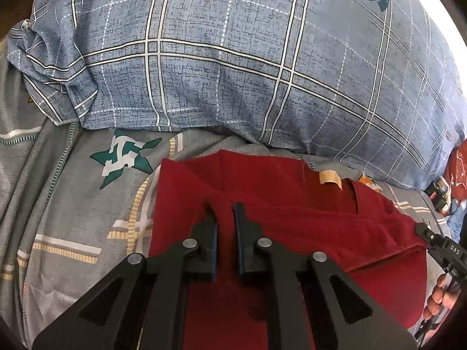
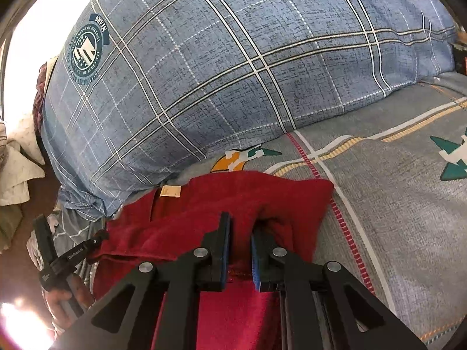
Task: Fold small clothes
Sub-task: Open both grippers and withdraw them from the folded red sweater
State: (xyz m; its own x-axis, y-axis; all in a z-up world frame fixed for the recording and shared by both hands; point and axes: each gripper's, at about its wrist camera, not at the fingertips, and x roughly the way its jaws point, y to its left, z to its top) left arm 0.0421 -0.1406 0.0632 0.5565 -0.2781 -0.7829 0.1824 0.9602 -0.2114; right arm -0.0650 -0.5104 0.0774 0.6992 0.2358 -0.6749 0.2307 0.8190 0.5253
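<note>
A dark red garment (image 1: 292,213) lies on the grey patterned bed sheet (image 1: 73,204), with a beige label (image 1: 329,178) at its neck. My left gripper (image 1: 224,208) is over its left part, jaws a little apart with red cloth between them. In the right wrist view the same garment (image 2: 204,201) shows, and my right gripper (image 2: 240,224) has its jaws a little apart with a raised fold of the red cloth between the blue pads. The other gripper shows at each view's edge (image 1: 437,248) (image 2: 73,256).
A large blue checked pillow (image 1: 248,58) lies just behind the garment, also in the right wrist view (image 2: 219,73). The grey sheet (image 2: 394,189) spreads to the sides. White and dark cloths (image 2: 14,160) lie off the bed edge.
</note>
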